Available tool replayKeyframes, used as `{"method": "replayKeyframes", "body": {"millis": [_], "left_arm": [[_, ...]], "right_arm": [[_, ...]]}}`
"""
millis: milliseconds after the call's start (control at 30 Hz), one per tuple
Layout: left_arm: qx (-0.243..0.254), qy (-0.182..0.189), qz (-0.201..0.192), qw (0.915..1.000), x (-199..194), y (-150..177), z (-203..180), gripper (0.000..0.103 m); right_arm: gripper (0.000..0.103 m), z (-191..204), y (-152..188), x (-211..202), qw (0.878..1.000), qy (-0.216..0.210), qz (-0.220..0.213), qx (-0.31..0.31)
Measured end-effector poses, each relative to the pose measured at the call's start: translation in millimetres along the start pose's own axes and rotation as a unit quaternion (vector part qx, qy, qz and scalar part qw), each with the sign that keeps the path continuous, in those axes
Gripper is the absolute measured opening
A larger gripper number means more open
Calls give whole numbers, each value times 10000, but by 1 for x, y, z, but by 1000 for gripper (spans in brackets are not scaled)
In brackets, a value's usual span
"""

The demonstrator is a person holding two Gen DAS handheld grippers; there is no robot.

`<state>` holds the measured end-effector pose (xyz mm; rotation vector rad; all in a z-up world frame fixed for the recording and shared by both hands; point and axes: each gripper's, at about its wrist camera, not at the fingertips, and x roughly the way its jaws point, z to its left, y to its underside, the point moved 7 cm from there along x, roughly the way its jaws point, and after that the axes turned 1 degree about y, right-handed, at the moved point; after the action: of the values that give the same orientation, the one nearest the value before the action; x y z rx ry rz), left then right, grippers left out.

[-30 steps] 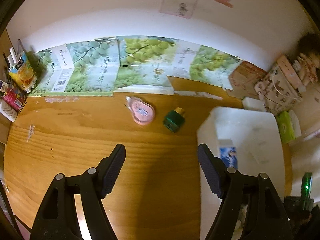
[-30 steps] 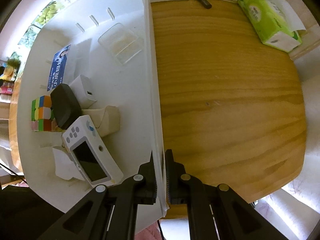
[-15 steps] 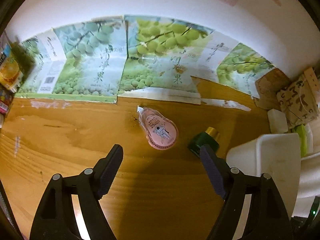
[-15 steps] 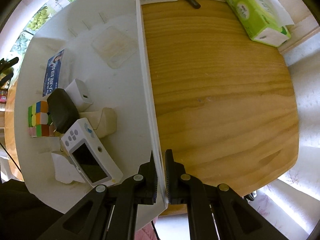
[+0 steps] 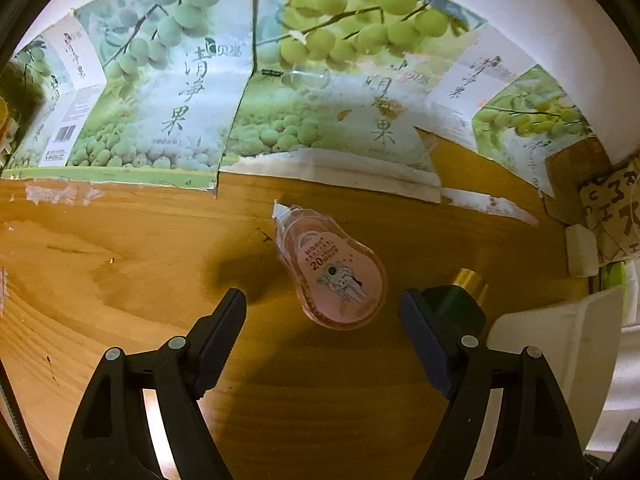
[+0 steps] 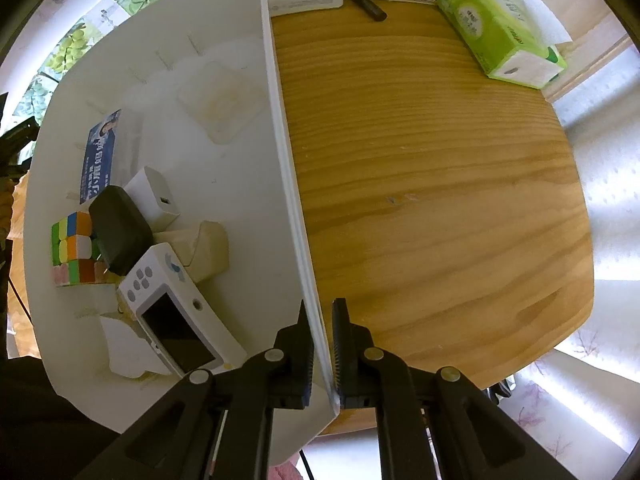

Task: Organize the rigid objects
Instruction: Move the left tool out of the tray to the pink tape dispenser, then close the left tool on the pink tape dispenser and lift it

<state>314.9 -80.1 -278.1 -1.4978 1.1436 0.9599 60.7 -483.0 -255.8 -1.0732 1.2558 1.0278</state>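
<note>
Left wrist view: the left gripper (image 5: pixel 322 312) has dropped close over the pink correction tape (image 5: pixel 332 270) on the table, jaws apart and astride it, so pickup looks imminent. Right of it, the right gripper (image 6: pixel 322 344) stays clamped on the white bin's wall (image 6: pixel 280 120).

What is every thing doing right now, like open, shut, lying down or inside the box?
Left tongs: open, holding nothing.
Right tongs: shut on the white box's wall.
Pink correction tape: lying flat on the table.
Green bottle: on the table.
Colour cube: inside the box.
Handheld game: inside the box, screen dark.
Tissue pack: open.
</note>
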Motion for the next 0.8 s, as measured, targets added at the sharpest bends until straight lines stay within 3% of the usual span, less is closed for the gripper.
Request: {"method": "replayKeyframes", "body": {"millis": [167,467,600,800], "left_arm": [[-183,-97,-91,9997,5,-6,7,82],[14,-308,-337,9990,12,-16,-7,80],[39,-315,-431,9986,18,-22,-18,74],[74,-258,-530,9982,18,-25,-20,73]], "right_arm": [[9,2,0,0,10000,35,32,28],[9,-1,-5,6,9999,35,127,89],[9,-2,-6,9,9998,52,161,62],[9,-2,-6,13,9998,56,196,39]]}}
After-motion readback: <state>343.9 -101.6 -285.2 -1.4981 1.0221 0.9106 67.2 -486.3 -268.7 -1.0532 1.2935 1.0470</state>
